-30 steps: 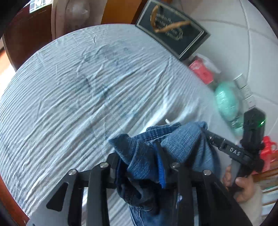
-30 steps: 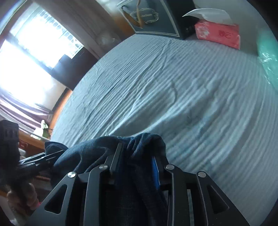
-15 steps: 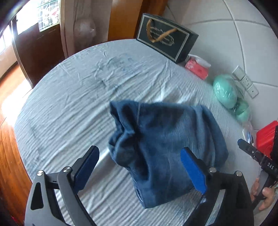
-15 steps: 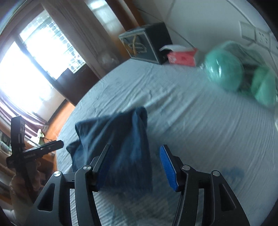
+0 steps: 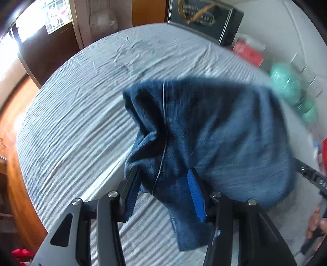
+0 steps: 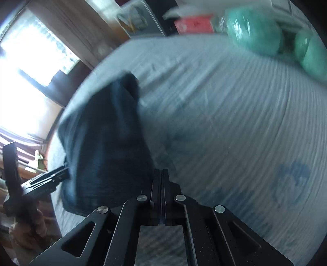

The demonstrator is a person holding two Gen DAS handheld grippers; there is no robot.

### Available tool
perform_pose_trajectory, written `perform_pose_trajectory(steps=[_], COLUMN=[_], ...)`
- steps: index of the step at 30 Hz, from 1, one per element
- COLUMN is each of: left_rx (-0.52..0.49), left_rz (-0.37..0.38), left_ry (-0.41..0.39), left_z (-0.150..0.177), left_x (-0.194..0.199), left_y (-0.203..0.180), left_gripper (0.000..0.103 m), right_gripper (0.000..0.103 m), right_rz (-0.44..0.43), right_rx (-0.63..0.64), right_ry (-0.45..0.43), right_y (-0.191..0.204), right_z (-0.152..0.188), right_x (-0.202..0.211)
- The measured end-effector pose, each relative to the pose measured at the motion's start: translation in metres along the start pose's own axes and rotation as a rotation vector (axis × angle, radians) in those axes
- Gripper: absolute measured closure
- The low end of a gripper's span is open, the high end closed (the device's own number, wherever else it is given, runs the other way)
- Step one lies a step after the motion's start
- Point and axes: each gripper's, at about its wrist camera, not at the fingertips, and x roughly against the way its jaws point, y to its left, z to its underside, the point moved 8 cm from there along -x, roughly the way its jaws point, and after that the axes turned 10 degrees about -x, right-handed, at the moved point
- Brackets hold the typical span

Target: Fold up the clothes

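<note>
The left wrist view shows the folded blue denim garment in clear colour, with a pale seam running down it, lying bunched on the grey-and-white striped bedsheet. In the right wrist view the same garment is only a dark, blurred heap against the bright window. That view alone shows the sheet bare to the right of the denim, with a faint blue stain, and two green plastic-wrapped bundles well beyond the denim at the far edge.

The left gripper reaches in low from the near side of the denim, its blue-padded fingers standing apart, with a fold of the garment's near edge lying between them; whether the pads press the cloth cannot be told. The right gripper sits just beside the denim's right edge, its two black fingers pressed flat together with nothing between them, pointing over the sheet. In the right wrist view the left gripper shows at the denim's left side, held in a hand. A dark gift bag with rope handle and a red tissue pack lie beyond the denim.
</note>
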Motion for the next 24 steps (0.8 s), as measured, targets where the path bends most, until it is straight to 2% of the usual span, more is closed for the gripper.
perform_pose_trajectory(steps=[1,2,3,4,5,7,10,11,13,15,17,20,22,24], left_rx=[0.011,0.010,0.001,-0.010,-0.024,-0.052,-0.031,-0.016,0.006,-0.003,0.006,0.043,0.029,-0.010], left_rz=[0.029,0.044,0.052,0.059,0.056,0.019,-0.077,-0.084,-0.073,-0.096,-0.100,-0.044,-0.040,-0.022], left_ry=[-0.036,-0.066,-0.087,-0.108,-0.120,-0.120,-0.057,-0.036,-0.035,-0.039,-0.033,-0.014,-0.045,-0.080], left_z=[-0.009,-0.019,-0.029,-0.038,-0.047,-0.059,-0.065,-0.065,-0.063,-0.065,-0.066,-0.061,-0.053,-0.040], left_x=[0.012,0.022,0.027,0.029,0.026,0.011,-0.031,-0.043,-0.053,-0.054,-0.056,-0.048,-0.028,-0.008], left_y=[0.000,-0.001,-0.004,-0.007,-0.010,-0.012,0.001,0.005,0.010,0.012,0.016,0.022,0.018,0.005], left_gripper=[0.056,0.056,0.050,0.039,0.037,0.037,0.037,0.037,0.030,0.024,0.016,0.017,0.017,0.017], right_gripper=[0.101,0.094,0.082,0.078,0.074,0.074,0.075,0.076,0.081,0.081,0.081,0.079,0.078,0.073], right_rz=[-0.017,-0.042,-0.069,-0.097,-0.119,-0.138,-0.110,-0.082,-0.003,0.007,0.000,-0.002,-0.034,-0.063], right_rx=[0.019,0.040,0.058,0.077,0.098,0.124,0.118,0.120,0.122,0.111,0.098,0.082,0.090,0.103], right_ry=[-0.037,-0.072,-0.094,-0.107,-0.117,-0.116,-0.049,-0.022,0.028,0.045,0.030,0.012,-0.044,-0.086], right_y=[0.008,0.019,0.029,0.040,0.051,0.069,0.077,0.076,0.065,0.058,0.058,0.060,0.067,0.071], right_z=[-0.007,-0.015,-0.022,-0.029,-0.035,-0.045,-0.052,-0.052,-0.048,-0.045,-0.044,-0.044,-0.038,-0.028], right_x=[0.009,0.017,0.022,0.023,0.021,0.008,-0.033,-0.050,-0.079,-0.094,-0.088,-0.074,-0.047,-0.025])
